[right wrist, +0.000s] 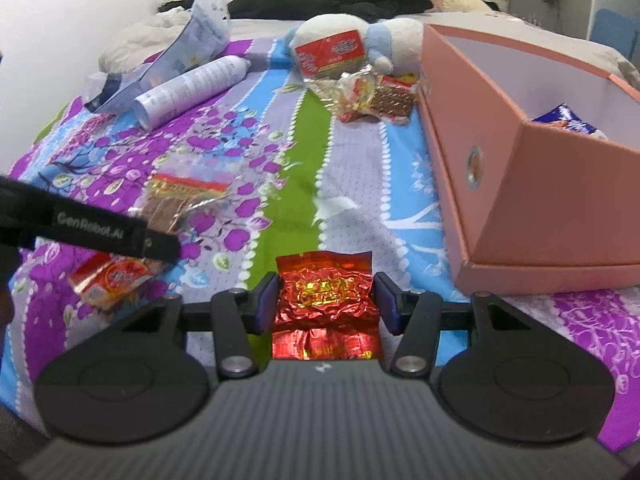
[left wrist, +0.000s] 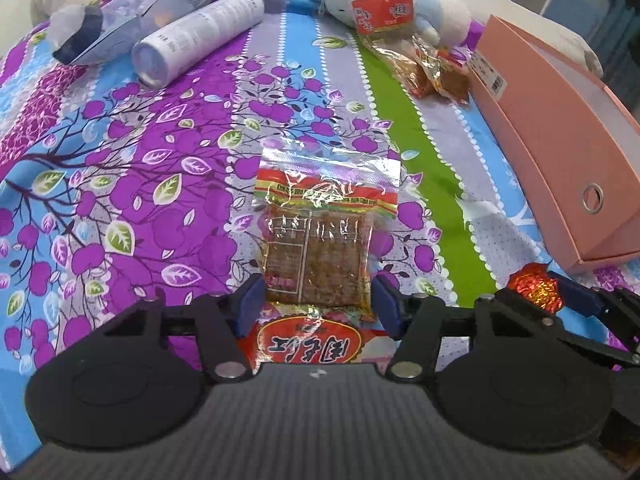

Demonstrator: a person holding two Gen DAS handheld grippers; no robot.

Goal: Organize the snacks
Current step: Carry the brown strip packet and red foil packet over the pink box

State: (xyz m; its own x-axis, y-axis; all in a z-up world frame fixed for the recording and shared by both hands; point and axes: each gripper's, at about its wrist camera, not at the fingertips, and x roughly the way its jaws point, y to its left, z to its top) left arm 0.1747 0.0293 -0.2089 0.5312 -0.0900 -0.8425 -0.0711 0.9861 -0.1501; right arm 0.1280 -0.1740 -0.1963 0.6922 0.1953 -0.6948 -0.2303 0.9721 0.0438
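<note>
Two snack packets are in work at once. The clear packet [left wrist: 316,236] with brown slices lies flat on the flowered bed cover [left wrist: 140,184], in the middle of the near part of the bed, and its near end sits between the blue pads of the left gripper [left wrist: 318,304]. The pads stand close beside its edges, but whether they press it already cannot be told. A red-labelled packet [left wrist: 310,342] lies under the near end, so the pinch should take only the upper one.

The right gripper [right wrist: 326,304] is closed on the red foil packet [right wrist: 326,300], which is crumpled between both pads. The pink box [right wrist: 540,200] stands open near the right edge of the bed, just beside this gripper, with a blue packet [right wrist: 570,120] already inside.

To do the step well, the left pads should probably squeeze the stiff filled part, not the thin sealed border, and lift straight. More packets [right wrist: 376,98] wait at the far side, beside the plush toy [right wrist: 340,36].
</note>
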